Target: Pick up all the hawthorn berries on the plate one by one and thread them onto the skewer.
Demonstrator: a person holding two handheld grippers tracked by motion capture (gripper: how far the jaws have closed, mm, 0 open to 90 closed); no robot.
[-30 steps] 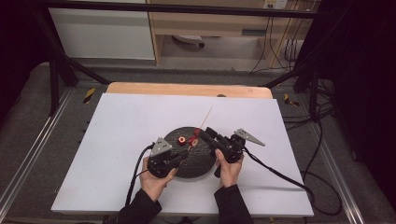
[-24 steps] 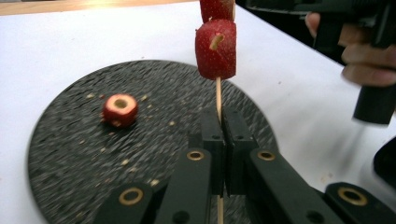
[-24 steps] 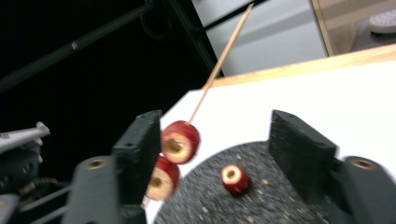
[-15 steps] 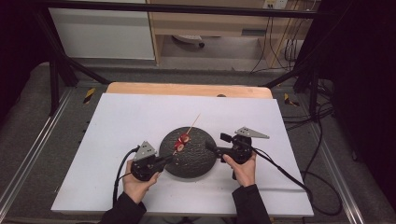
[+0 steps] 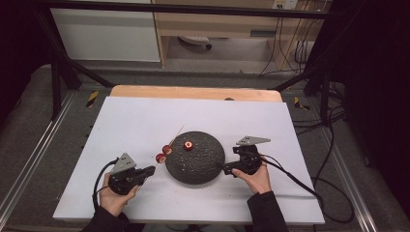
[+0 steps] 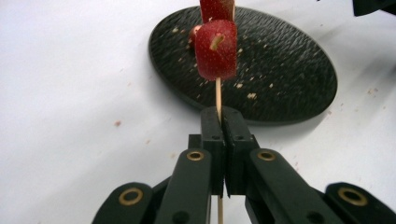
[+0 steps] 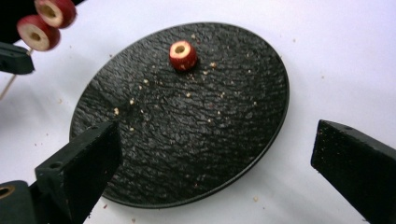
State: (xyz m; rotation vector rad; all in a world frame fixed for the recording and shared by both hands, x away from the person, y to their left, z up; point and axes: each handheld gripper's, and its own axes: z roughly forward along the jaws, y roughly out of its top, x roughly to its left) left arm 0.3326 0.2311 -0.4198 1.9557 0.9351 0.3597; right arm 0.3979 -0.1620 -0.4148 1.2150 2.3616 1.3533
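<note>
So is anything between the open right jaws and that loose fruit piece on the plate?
Nothing visible. The right gripper looks across bare black plate straight to the loose piece; only crumbs lie between. The skewer in the left gripper is off to the side.

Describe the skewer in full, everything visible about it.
The skewer is a thin, pale wooden stick, clamped near its lower part between the shut jaws of the left tool. Two red fruit pieces with pale cored centres are threaded on it. It is held above the white table, beside the plate's left edge, its bare tip pointing away.
</note>
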